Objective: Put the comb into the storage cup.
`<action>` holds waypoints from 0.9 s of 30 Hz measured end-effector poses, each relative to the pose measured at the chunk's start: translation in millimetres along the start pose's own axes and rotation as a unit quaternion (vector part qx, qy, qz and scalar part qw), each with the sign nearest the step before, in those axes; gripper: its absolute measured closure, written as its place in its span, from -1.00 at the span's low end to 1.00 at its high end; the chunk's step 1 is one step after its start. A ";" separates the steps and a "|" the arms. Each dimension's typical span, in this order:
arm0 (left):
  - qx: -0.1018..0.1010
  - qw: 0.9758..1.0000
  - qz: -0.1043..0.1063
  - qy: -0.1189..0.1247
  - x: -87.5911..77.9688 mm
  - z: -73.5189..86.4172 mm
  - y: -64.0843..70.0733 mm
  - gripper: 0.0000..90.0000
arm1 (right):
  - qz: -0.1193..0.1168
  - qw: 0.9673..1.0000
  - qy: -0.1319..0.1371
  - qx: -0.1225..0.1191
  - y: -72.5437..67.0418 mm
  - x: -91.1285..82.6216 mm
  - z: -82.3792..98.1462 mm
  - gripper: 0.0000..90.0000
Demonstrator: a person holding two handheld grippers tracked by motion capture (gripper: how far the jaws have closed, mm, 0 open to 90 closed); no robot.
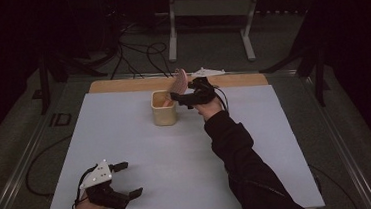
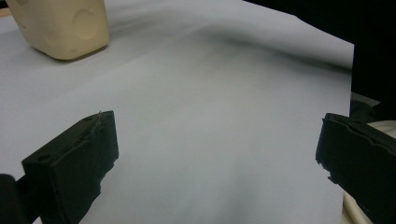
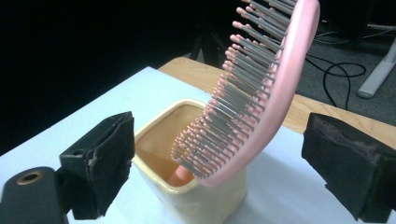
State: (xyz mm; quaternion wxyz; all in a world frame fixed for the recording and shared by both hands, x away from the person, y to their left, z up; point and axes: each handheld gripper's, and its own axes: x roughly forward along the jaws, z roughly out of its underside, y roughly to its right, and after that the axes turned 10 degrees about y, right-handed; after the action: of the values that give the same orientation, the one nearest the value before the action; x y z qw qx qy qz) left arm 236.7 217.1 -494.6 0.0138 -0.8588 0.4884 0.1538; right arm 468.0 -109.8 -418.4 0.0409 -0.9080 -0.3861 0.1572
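A pink hairbrush (image 1: 179, 82) with grey bristles stands handle-down in a cream cup (image 1: 164, 111) at the back middle of the white table (image 1: 126, 139), leaning on the cup's rim. My right gripper (image 1: 179, 99) is beside the cup, open. In the right gripper view the hairbrush (image 3: 266, 93) rises between the wide-apart jaws of the right gripper (image 3: 217, 158), and neither pad touches it; the cup (image 3: 205, 198) sits below. My left gripper (image 1: 130, 179) rests open near the front left corner with nothing between its fingers. In the left gripper view, the left gripper (image 2: 217, 154) faces bare table, with the cup (image 2: 65, 28) far off.
A wooden strip (image 1: 121, 84) runs along the table's back edge. Behind it on the floor are black cables (image 1: 139, 53) and a grey metal stand (image 1: 206, 7). A dark sleeve (image 1: 237, 155) crosses the table's right half.
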 end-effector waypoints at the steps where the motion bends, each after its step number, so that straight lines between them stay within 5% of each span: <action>1: 0.000 1.000 0.000 0.000 0.1 0.1 0.2 -1.00 | -0.001 1.000 0.000 0.000 0.0 -0.8 -0.2 -0.79; 27: 0.001 1.000 0.001 0.000 -0.7 -0.2 0.6 -1.00 | -0.005 1.000 -0.011 -0.014 4.4 -16.6 6.6 -0.79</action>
State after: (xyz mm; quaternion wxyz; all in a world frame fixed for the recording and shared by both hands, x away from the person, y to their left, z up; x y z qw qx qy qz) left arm 235.9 217.3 -494.1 0.0143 -0.8583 0.4897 0.1529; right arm 458.1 -125.0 -421.3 0.0247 -0.9049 -0.3929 0.1616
